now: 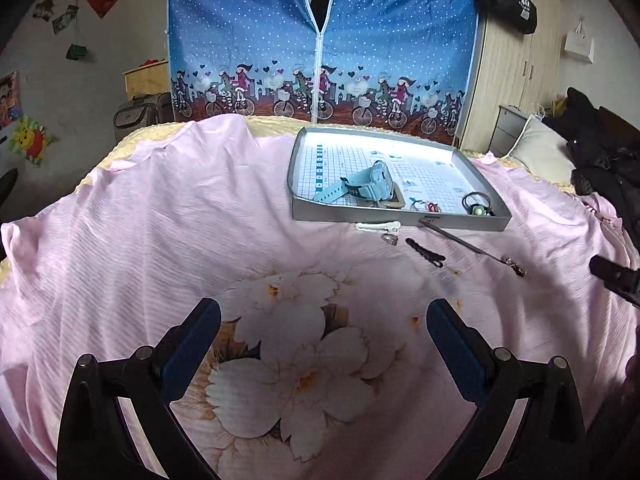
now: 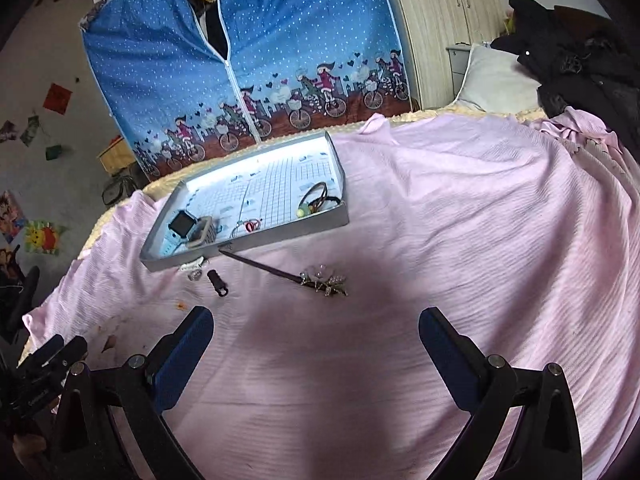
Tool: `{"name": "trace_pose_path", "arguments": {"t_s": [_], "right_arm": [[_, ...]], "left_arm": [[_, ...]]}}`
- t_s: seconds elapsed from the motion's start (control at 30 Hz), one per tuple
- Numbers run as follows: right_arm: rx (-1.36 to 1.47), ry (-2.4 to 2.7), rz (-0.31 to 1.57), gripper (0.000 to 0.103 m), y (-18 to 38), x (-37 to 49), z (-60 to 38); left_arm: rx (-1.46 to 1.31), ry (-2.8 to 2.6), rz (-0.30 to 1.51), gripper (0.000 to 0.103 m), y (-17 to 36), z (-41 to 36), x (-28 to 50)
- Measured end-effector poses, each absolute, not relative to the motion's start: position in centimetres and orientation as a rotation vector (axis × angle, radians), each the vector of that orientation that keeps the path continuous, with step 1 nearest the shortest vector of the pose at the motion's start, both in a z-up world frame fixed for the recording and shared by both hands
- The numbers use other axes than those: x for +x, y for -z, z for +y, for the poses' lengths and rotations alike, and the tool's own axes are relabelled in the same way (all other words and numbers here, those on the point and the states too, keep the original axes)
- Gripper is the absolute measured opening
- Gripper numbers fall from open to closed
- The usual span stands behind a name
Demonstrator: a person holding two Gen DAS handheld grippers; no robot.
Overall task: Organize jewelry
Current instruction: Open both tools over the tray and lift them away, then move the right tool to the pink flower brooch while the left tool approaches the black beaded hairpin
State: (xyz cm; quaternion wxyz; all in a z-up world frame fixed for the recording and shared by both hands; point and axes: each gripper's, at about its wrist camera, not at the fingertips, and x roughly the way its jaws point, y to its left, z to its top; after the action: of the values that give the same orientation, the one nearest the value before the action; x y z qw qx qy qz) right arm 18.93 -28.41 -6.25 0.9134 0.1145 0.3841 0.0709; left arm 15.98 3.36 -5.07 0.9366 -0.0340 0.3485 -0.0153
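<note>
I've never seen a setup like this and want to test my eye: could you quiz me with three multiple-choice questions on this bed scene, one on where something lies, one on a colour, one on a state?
1. Where does the flowered hair stick lie?
A. inside the tray
B. on the pink sheet in front of the tray
C. on the pillow

2. What colour is the strap of the watch in the tray?
A. light blue
B. red
C. yellow

3. How do the fingers of the right gripper stand?
A. shut on the hair stick
B. shut on nothing
C. open and empty

Answers: 1 B, since the stick rests on the pink sheet with its tip at the tray's front wall; 2 A, the strap shows pale blue in the left view; 3 C, the fingers stand wide apart with only sheet between them.
</note>
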Motion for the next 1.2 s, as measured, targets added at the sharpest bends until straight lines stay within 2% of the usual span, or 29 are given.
{"name": "trace_pose_path", "arguments": {"t_s": [0.53, 0.8, 1.07, 1.13, 1.2], "right_arm": [[0.105, -0.145, 0.894, 0.103, 7.7, 20.3, -25.9], [0.268, -0.259, 0.962, 0.103, 8.9, 23.5, -27.5], [0.252, -0.307, 1.026, 0.103, 11.0, 29.2, -29.9], [0.233, -0.319, 1.004, 0.103, 11.2, 29.8, -30.3], [0.205, -0.321, 1.0, 0.099, 11.7, 30.1, -30.4]], "left_arm": [[-0.118, 0.123, 0.73, 0.101, 4.9, 2.4, 16.5], [-0.09, 0.167, 0.794, 0.101, 5.2, 0.2, 19.2], [-0.337, 0.241, 0.837, 0.099, 6.3, -0.2, 23.6], [-0.304, 0.253, 0.845, 0.095, 6.2, -1.5, 24.8], [-0.278, 0.274, 0.869, 0.082, 6.4, -2.6, 25.7]]}}
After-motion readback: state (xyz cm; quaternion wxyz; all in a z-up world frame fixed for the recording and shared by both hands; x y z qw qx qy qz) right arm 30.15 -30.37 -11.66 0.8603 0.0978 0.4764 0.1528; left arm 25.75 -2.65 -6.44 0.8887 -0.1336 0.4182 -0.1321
